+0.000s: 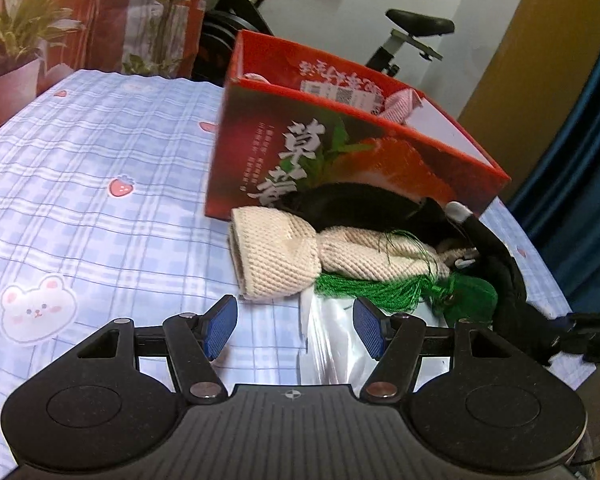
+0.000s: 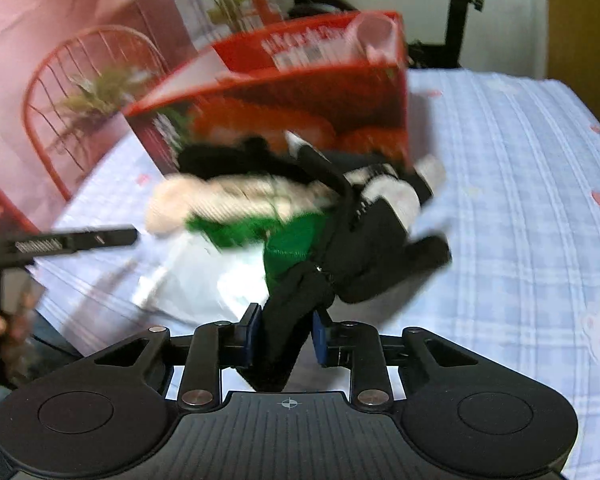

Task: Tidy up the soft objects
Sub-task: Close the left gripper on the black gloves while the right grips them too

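A red strawberry box (image 1: 340, 148) stands on the bed with a pink cloth (image 1: 400, 106) inside. In front of it lie a cream knitted piece (image 1: 284, 256), a green tasselled piece (image 1: 384, 286) and a black garment (image 1: 500, 272), partly on a clear plastic bag (image 1: 336, 344). My left gripper (image 1: 296, 326) is open and empty just before the cream piece. My right gripper (image 2: 286, 330) is shut on the black garment (image 2: 364, 240), which drapes away toward the box (image 2: 300, 92). The right view is blurred.
The bed has a blue plaid sheet (image 1: 100, 184) with strawberry and bear prints. An exercise bike (image 1: 412, 28) stands behind the box, a potted plant (image 1: 16, 40) at far left, a red wire chair (image 2: 80, 92) beside the bed.
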{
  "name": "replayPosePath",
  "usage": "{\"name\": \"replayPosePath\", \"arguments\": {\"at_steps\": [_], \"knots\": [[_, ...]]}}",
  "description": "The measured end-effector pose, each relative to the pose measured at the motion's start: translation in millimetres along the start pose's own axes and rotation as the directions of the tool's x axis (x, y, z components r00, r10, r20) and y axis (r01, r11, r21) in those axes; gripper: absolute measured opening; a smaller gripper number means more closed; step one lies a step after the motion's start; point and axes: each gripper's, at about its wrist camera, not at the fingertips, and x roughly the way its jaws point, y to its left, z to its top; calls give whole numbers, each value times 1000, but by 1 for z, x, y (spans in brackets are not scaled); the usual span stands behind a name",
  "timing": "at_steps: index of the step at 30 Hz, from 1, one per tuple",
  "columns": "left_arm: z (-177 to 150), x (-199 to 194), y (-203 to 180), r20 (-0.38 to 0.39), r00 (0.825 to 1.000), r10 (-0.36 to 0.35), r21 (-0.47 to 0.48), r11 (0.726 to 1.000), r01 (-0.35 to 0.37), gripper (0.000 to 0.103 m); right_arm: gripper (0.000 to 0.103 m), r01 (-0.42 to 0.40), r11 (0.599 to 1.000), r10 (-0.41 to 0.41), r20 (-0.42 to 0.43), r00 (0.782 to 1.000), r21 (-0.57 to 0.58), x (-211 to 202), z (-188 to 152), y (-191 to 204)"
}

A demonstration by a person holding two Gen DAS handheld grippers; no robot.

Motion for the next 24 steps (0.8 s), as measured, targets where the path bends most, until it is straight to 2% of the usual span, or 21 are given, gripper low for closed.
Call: {"name": "replayPosePath", "arguments": {"at_steps": [5,8,13,17,20,24], "knots": [[1,-6,4,24,1000,6,-24,1000,-6,66,22,-89,996,89,41,995,0,-3,28,17],[1,-11,7,38,999,17,-39,999,-15,66,22,-128,992,127,37,991,11,12,45,26],[2,-17,14,58,998,40,-70,997,-36,66,22,-163,986,163,-12,986,40,58,64,39],[2,-20,19,63,997,52,-85,995,-47,66,22,-169,983,172,-35,985,72,93,66,48],[2,-19,19,62,997,54,-83,995,-49,66,26,-161,984,164,-33,986,72,108,65,52],[4,-13,17,55,998,39,-69,997,-35,65,36,-170,984,171,-9,985,60,100,59,54]]}}
